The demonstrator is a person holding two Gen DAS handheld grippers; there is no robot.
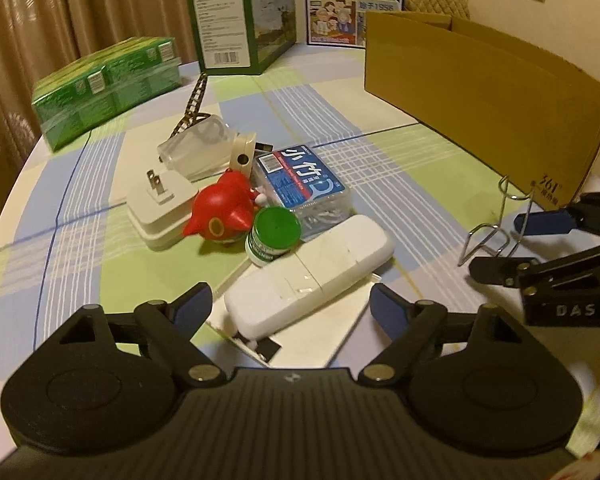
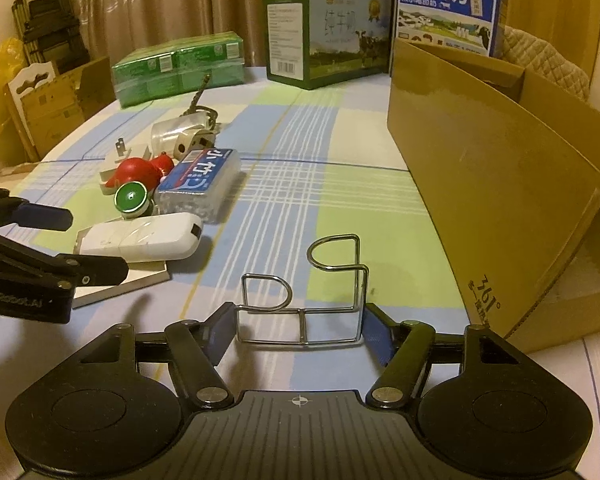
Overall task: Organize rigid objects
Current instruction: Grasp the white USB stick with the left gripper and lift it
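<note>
A long white case (image 1: pixel 312 276) lies on a flat white card (image 1: pixel 324 328), its near end between the fingers of my left gripper (image 1: pixel 290 306). The blue pads stand a little off its sides, so this gripper is open. From the right wrist view, the left gripper (image 2: pixel 72 242) hovers beside the case (image 2: pixel 140 238). A bent wire rack (image 2: pixel 324 292) stands on the tablecloth. My right gripper (image 2: pixel 300 330) is shut on its base, with both pads against the wire. The rack (image 1: pixel 492 232) and right gripper (image 1: pixel 516 246) also show at the right of the left wrist view.
Behind the case cluster a green-capped bottle (image 1: pixel 274 236), a red toy figure (image 1: pixel 224 212), a white plug adapter (image 1: pixel 160 204), a blue-labelled clear box (image 1: pixel 300 184) and a clear cup (image 1: pixel 196 152). An open cardboard box (image 2: pixel 492 184) stands right. Green packs (image 2: pixel 180 68) and milk cartons (image 2: pixel 324 56) line the back.
</note>
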